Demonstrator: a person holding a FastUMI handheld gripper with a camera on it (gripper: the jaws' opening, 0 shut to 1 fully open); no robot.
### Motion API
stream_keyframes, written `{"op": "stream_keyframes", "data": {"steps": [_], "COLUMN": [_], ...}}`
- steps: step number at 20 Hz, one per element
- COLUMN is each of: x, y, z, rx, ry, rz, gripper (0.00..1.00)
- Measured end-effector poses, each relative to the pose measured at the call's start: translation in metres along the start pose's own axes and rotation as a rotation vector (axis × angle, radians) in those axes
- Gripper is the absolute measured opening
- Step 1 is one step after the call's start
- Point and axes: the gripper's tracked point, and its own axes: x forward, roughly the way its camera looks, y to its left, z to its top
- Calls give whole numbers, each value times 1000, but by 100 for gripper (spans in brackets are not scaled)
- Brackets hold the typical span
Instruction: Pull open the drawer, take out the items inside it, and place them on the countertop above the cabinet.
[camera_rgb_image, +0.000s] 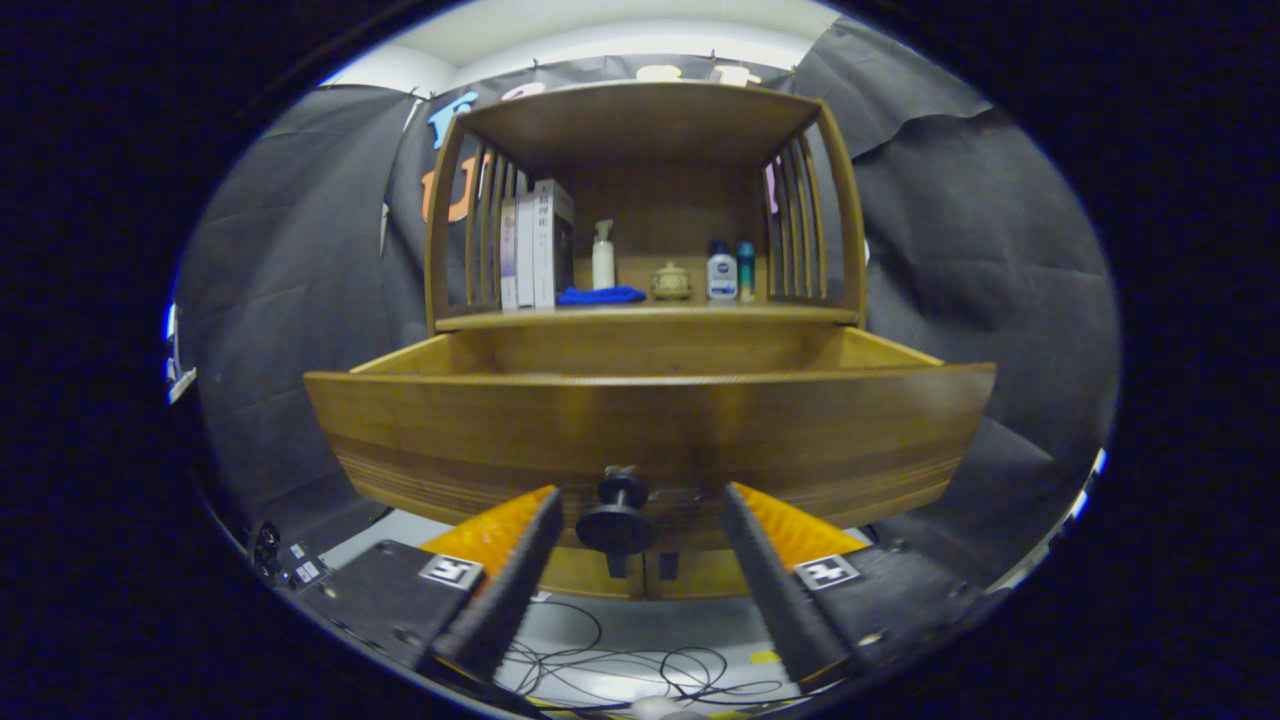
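Observation:
A wooden drawer (650, 425) stands pulled out from the cabinet, its front panel close ahead of me. Its dark round knob (617, 515) sits between my fingertips, nearer the left one, and neither finger touches it. My gripper (640, 500) is open. What lies inside the drawer is hidden behind its front panel. The countertop (650, 316) above the drawer carries boxes (535, 245), a white spray bottle (603, 256), a blue cloth (600, 295), a small lidded jar (671, 282) and two small bottles (731, 272).
A slatted wooden shelf frame (640, 120) roofs the countertop, leaving a low opening. Black cables (620, 665) lie on the light floor below the drawer. Lower cabinet doors (640, 575) show under the drawer.

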Motion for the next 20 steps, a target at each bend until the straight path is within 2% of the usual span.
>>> {"op": "stream_keyframes", "data": {"steps": [1, 6, 9, 16, 20], "x": [-10, -54, -63, -30, 18], "y": [-3, -20, -32, -35, -20], "z": [10, 77, 121, 217, 255], "rx": [4, 51, 83, 116, 125], "ry": [-20, -123, -168, -211, -133], "rz": [-1, -14, -32, -3, 25], "gripper": [100, 100, 100, 100, 100]}}
